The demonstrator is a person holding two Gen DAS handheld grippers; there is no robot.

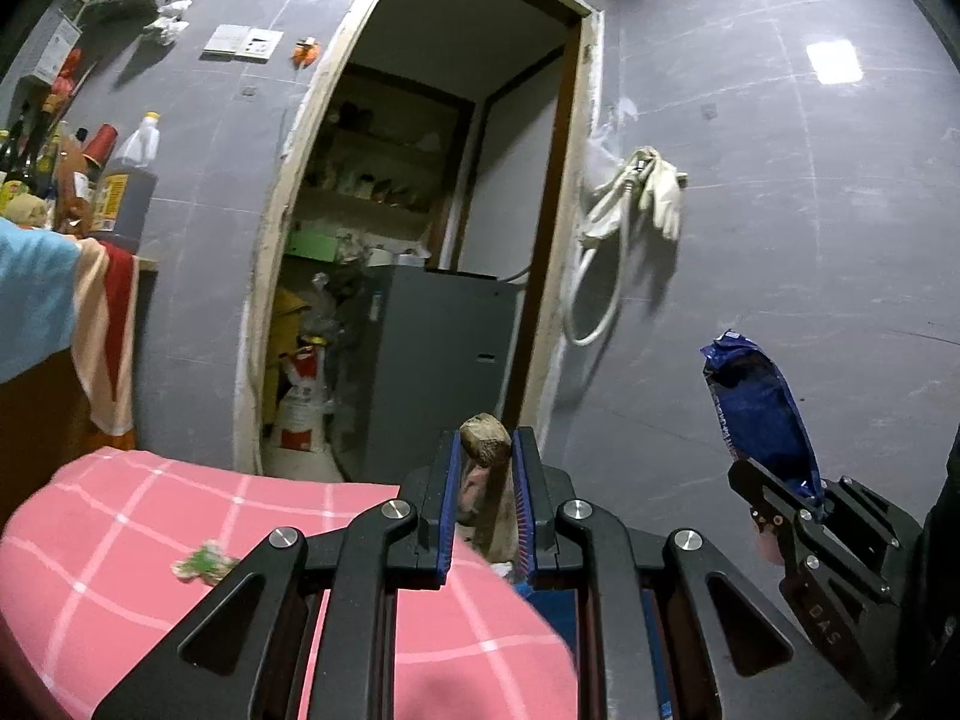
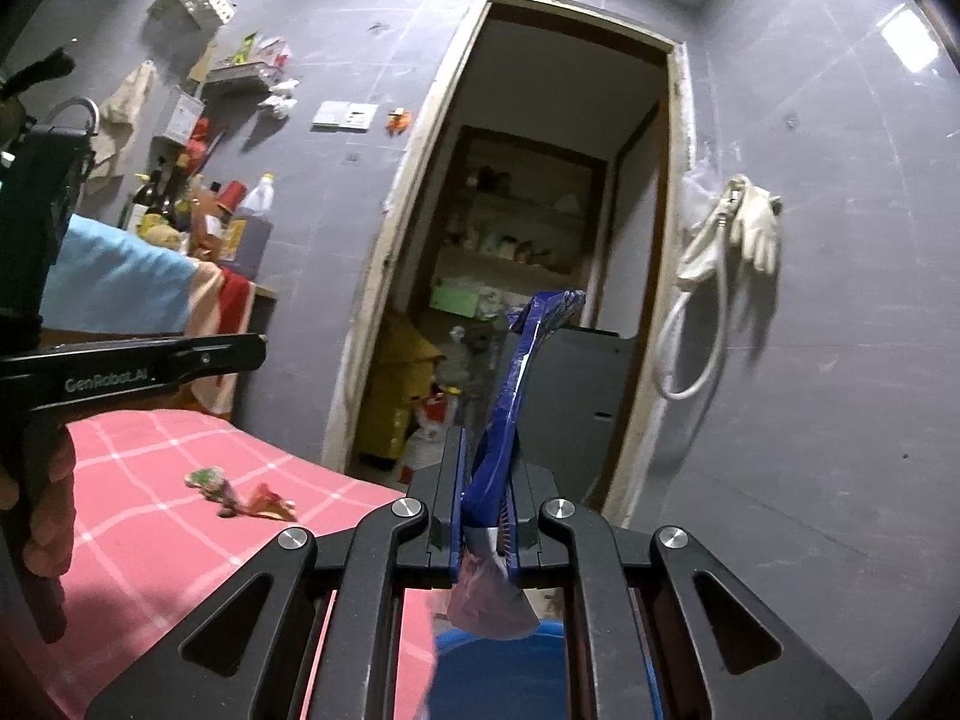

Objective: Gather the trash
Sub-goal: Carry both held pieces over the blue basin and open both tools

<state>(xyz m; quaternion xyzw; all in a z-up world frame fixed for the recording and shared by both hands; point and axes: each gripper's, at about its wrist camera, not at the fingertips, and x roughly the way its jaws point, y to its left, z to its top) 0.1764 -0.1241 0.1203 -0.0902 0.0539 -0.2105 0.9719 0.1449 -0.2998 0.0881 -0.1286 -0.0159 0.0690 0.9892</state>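
Left gripper (image 1: 486, 501) clamped on brown scrap (image 1: 485, 438); right gripper (image 2: 483, 510) pinched on blue wrapper (image 2: 510, 396), both held above pink tablecloth (image 1: 150, 516). Crumpled wrappers (image 2: 237, 492) left on tablecloth. Risk: limp blue wrapper slipped from thin pinch; scrap dropped if tilted.

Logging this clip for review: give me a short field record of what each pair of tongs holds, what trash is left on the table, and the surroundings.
left tongs: left tongs shut on a brownish crumpled scrap
right tongs: right tongs shut on a blue snack wrapper
left on table: small green and red wrapper pieces on the pink checked cloth
below tongs: blue bin, partly seen
background: open doorway to a storage room; white glove hanging on grey wall
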